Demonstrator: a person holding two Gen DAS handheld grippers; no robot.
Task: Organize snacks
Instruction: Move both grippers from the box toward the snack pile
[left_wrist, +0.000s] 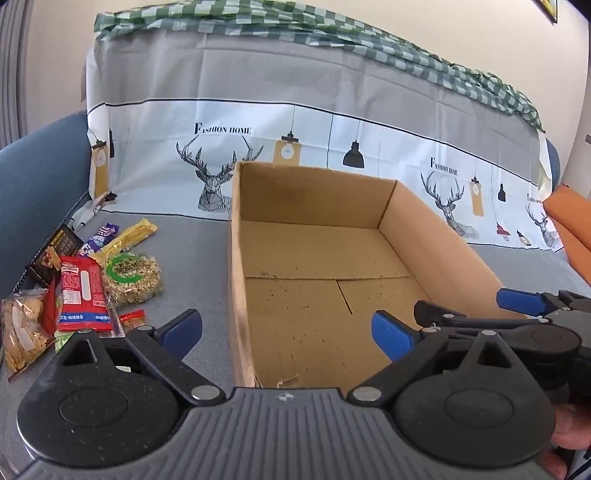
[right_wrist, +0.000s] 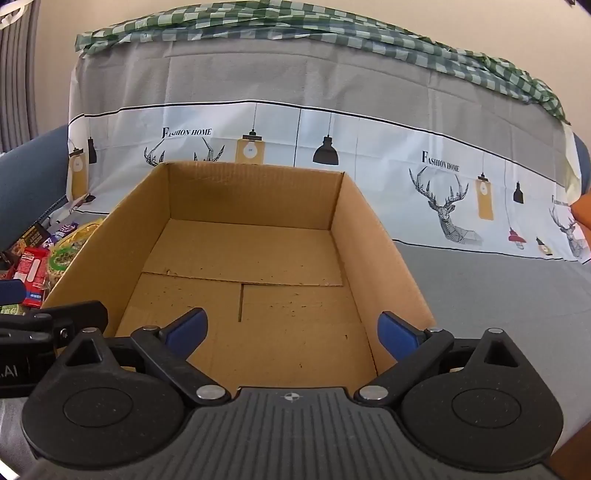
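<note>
Beside the cardboard box (left_wrist: 317, 258), at its left: snack packets (left_wrist: 81, 291) heaped on grey cloth (left_wrist: 192, 258). Left gripper (left_wrist: 288, 332) and right gripper (right_wrist: 291, 332) spread wide, holding nothing, snacks outside both.

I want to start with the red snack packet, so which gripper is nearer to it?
Left. The left gripper hangs open just beside the red snack packet; the right gripper is over the cardboard box, farther away.

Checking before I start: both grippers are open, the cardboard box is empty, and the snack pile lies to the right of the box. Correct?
Not quite: the snack pile lies to the left of the cardboard box, as the left wrist view shows. The box is empty, and the left gripper and right gripper are both open.
</note>
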